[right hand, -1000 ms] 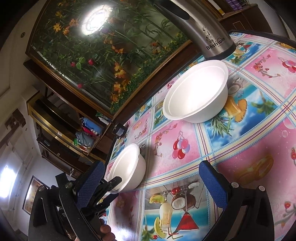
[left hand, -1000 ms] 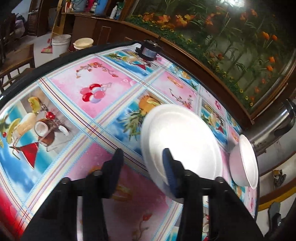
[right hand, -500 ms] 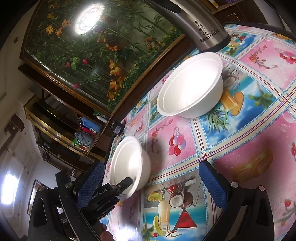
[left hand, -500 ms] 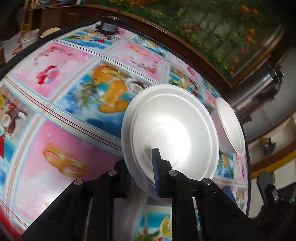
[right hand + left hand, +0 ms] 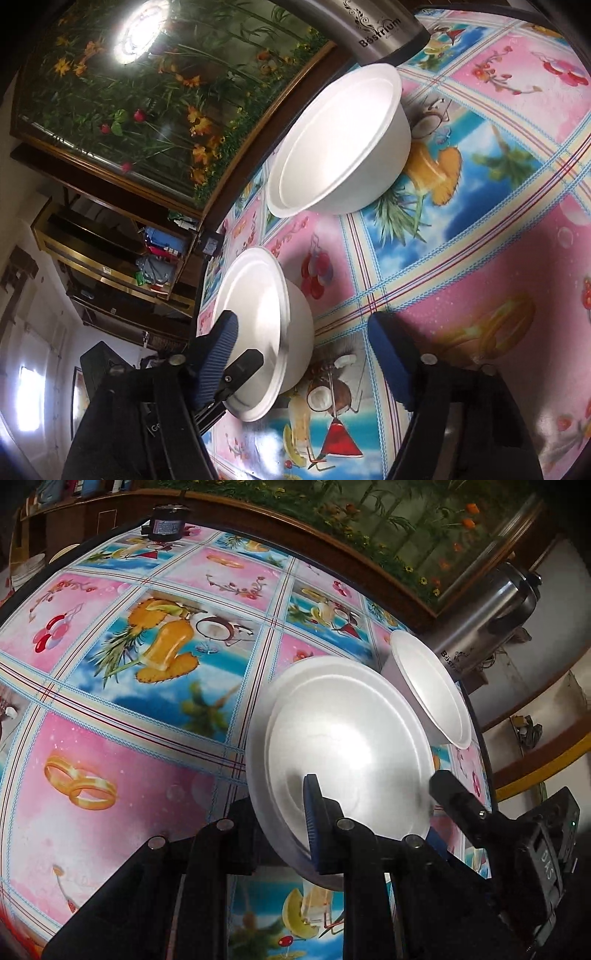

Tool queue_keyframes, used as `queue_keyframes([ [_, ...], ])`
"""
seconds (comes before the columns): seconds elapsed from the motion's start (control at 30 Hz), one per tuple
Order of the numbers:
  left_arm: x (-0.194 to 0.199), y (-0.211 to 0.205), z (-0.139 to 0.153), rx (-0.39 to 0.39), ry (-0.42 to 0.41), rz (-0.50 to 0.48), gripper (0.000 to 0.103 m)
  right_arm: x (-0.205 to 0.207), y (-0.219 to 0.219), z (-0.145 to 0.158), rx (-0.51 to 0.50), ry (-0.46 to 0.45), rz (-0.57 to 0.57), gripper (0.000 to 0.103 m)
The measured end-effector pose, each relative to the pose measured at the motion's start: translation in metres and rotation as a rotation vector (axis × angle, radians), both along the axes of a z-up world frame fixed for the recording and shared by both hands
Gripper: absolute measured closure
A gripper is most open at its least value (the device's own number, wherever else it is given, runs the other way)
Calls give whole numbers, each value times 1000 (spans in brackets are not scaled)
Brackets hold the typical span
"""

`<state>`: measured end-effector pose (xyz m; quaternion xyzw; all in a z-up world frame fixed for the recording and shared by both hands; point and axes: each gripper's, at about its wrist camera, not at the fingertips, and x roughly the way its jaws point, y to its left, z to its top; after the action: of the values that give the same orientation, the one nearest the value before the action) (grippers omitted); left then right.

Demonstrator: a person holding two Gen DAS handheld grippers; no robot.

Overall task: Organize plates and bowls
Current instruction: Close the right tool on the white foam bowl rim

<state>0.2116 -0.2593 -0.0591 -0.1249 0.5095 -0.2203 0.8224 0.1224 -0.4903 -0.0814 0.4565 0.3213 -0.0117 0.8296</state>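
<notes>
Your left gripper (image 5: 291,827) is clamped nearly shut on the near rim of the smaller white bowl (image 5: 347,746), one blue pad inside the rim and the other finger outside it. The bowl is tipped so its opening faces your camera, at about 5 o'clock on the tablecloth (image 5: 129,709) as the left wrist sees it. In the right wrist view the same bowl (image 5: 258,317) sits at 8 o'clock, with the left gripper's black finger lying across its lower rim.

Your right gripper (image 5: 303,354) is partly open and its jaws are closing. The bowl's right-hand side lies between the fingers: the left pad (image 5: 218,354) is over the bowl's opening, the right pad (image 5: 391,358) stands apart from the wall over the pink square. Neither pad presses on the bowl, so this gripper holds nothing.

The larger white bowl (image 5: 343,140) rests on the cloth at 12 o'clock from your right gripper, clear of the smaller one, tilted toward the wall side. Just behind it stands the steel flask (image 5: 373,29). From the left wrist, the larger bowl (image 5: 428,686) is at 2 o'clock, close behind the held one, with the flask (image 5: 487,620) beyond it.
</notes>
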Motion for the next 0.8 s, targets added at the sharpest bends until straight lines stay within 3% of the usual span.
queue_keyframes([
  [0.27, -1, -4, -1, 14, -16, -10, 86, 2, -1, -6, 18, 26, -11, 70],
  [0.63, -6, -10, 1, 67, -52, -19, 86, 1, 2, -4, -26, 25, -25, 83],
  [0.8, -9, -14, 4, 99, -80, -28, 86, 1, 4, -2, -44, 22, -24, 94],
])
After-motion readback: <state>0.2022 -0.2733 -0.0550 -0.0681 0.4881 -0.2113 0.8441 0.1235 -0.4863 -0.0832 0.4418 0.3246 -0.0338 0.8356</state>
